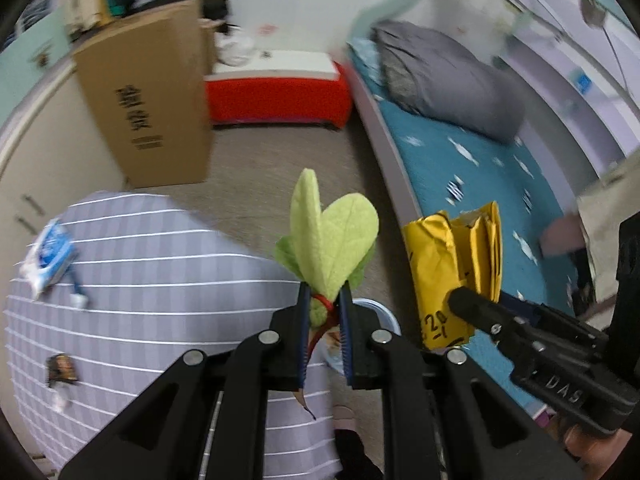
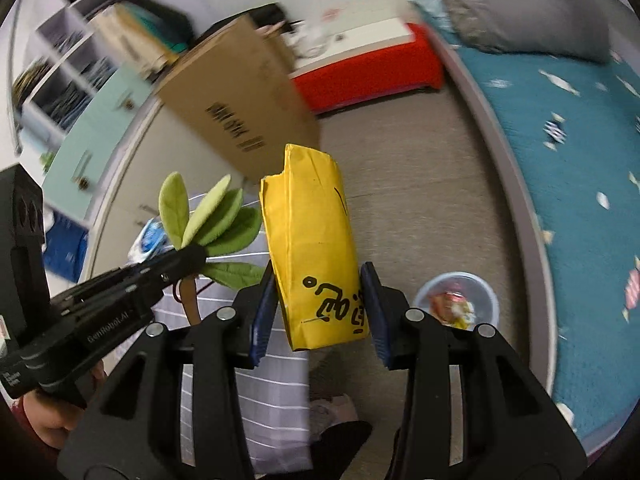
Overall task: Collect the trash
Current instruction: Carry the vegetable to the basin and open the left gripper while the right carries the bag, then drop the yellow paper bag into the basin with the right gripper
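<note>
The left gripper [image 1: 325, 300] pinched a green leaf sprig [image 1: 328, 240] by its stem, above a striped table [image 1: 140, 280]. Beside it, the right gripper [image 2: 320, 300] clamped a folded yellow envelope [image 2: 316, 248] upright. Below lay a bin [image 2: 486, 292] with scraps on the carpet, then a cardboard box [image 1: 152, 100] and a bed [image 1: 480, 168].

Striped round table [image 1: 160, 264] bearing blue-white packet [image 1: 48, 258], small dark wrapper [image 1: 62, 368], carpeted floor [image 2: 420, 184] with clear tub [image 2: 458, 300]
</note>
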Tool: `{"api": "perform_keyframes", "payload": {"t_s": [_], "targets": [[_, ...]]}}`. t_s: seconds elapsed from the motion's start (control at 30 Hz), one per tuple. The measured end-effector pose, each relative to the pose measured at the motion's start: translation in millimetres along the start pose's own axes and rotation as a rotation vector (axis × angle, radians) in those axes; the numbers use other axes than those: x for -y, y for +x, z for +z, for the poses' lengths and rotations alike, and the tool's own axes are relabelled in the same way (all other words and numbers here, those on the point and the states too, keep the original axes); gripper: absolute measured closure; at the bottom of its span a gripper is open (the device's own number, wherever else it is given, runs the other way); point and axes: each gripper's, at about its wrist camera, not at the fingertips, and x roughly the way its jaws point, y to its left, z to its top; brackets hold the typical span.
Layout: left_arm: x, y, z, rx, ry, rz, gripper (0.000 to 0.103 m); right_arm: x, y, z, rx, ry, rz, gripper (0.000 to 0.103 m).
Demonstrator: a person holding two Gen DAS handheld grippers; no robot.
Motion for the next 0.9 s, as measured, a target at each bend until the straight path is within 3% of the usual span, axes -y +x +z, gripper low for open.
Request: {"api": "perform_keyframes", "payload": {"t_s": [0.2, 0.5, 0.53, 0.6, 0.63, 0.67, 0.9], "targets": [[79, 42, 1, -0.065, 0.066, -0.040, 0.090, 74, -29, 2, 0.010, 0.062, -0.049, 0.063], [136, 82, 0, -0.151, 0.110, -0.067, 0.086, 140, -52, 5, 0.015, 0.114, -0.069, 0.063], [140, 85, 0, -0.162, 0.110, -0.072, 0.083, 145, -53, 5, 0.015, 0.119, -0.069, 0.063], [145, 91, -1, -0.188, 0.107, -0.079, 0.066, 152, -54, 5, 0.012, 0.128, -0.069, 0.063], [146, 94, -1, -0.196, 0.105, -0.073, 0.049, 156, -54, 5, 0.010, 0.134, -0.068, 0.063], [147, 97, -2, -0.204, 0.100, -0.060, 0.042, 158, -54, 5, 0.006, 0.139, -0.066, 0.063], [145, 100, 0, -0.217, 0.072, -0.032, 0.040, 163, -50, 4, -0.005, 0.149, -0.059, 0.063]]}}
